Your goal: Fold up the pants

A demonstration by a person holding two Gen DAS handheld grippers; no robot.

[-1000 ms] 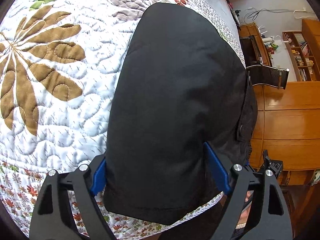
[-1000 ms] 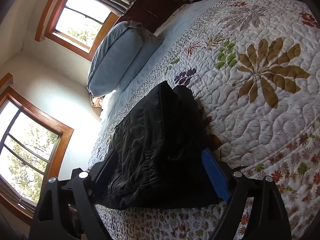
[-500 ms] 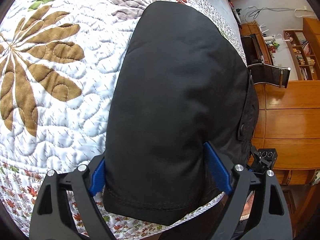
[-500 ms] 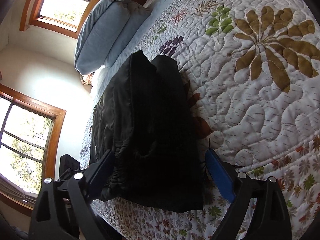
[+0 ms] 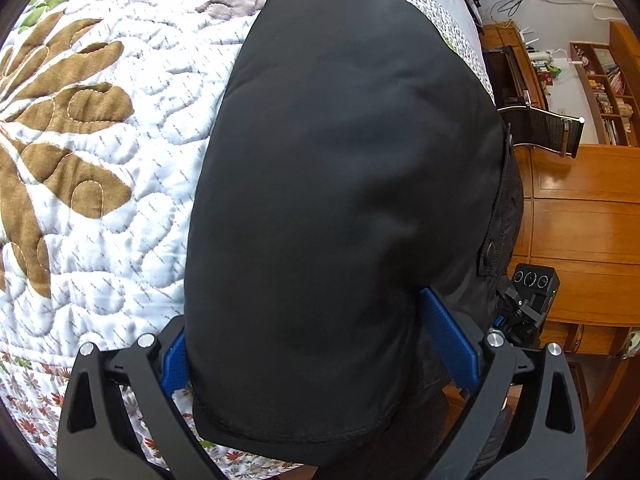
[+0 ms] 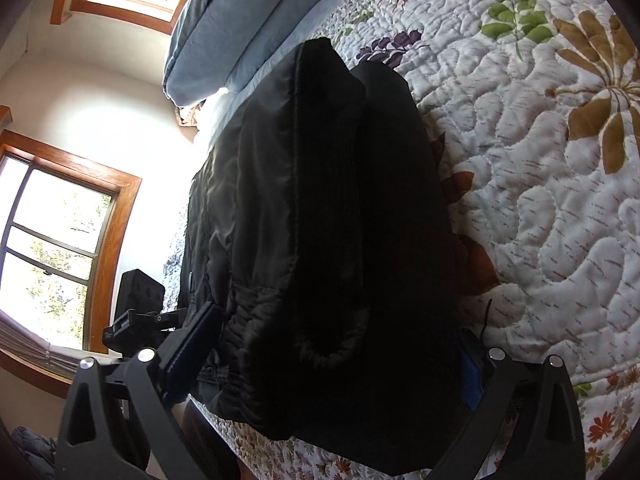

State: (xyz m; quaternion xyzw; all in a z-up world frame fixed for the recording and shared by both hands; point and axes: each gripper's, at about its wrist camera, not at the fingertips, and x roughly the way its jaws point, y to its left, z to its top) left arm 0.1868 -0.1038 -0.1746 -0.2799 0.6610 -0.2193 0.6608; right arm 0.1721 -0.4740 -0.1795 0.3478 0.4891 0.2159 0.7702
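Note:
The black pants (image 5: 344, 184) lie folded into a thick bundle on the quilted floral bedspread (image 5: 100, 200) near the bed's edge. My left gripper (image 5: 316, 340) is wide open and straddles the hem end of the bundle, one blue pad (image 5: 448, 336) on each side. My right gripper (image 6: 340, 352) is also wide open and straddles the waistband end of the pants (image 6: 320, 220), whose elastic waist and folded layers show. Neither pair of jaws is pinching the cloth.
The quilt (image 6: 540, 160) stretches away to the right in the right wrist view. Blue pillows (image 6: 232, 24) lie at the head of the bed under windows (image 6: 48, 248). Wooden cabinets (image 5: 580, 240) and a bookshelf (image 5: 608, 92) stand beyond the bed's edge.
The right gripper has moved in over the waistband end, so the bundle now fills its view. The left gripper moved only slightly. The pants have not moved.

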